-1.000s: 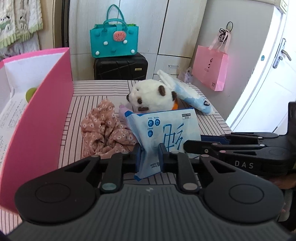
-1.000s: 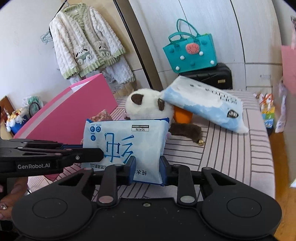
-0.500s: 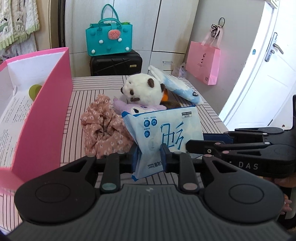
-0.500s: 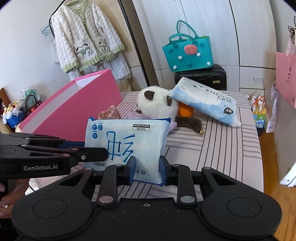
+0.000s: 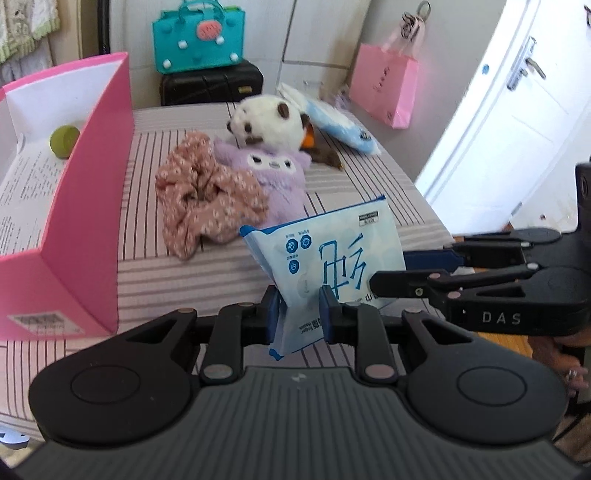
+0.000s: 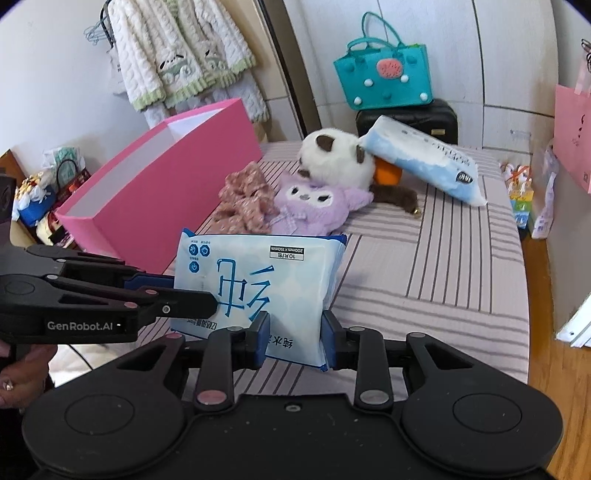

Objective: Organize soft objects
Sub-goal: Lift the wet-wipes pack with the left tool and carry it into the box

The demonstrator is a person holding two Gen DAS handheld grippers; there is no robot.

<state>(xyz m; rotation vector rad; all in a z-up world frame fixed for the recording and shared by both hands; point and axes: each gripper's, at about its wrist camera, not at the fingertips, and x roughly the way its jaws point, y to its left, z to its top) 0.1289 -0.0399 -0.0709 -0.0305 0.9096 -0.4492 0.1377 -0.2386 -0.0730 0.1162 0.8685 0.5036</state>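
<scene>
Both grippers are shut on one blue-and-white tissue pack [image 5: 332, 254], held upright above the striped bed; it also shows in the right wrist view [image 6: 255, 284]. My left gripper [image 5: 297, 314] pinches its left end, my right gripper [image 6: 294, 341] its right end. Behind it lie a floral pink cloth [image 5: 203, 195], a purple plush [image 5: 273, 166], a white panda plush [image 5: 269, 120] and a second tissue pack [image 6: 424, 158]. The open pink box [image 5: 92, 177] stands at the left.
A green ball [image 5: 64, 142] and printed paper lie inside the pink box. A teal bag [image 5: 199, 35] sits on a black suitcase behind the bed. A pink paper bag [image 5: 384, 88] hangs at the right. The bed's right edge drops to wooden floor [image 6: 546, 295].
Both grippers have lifted the tissue pack up and back from the pile. The purple plush, hidden behind the pack before, now shows in full.
</scene>
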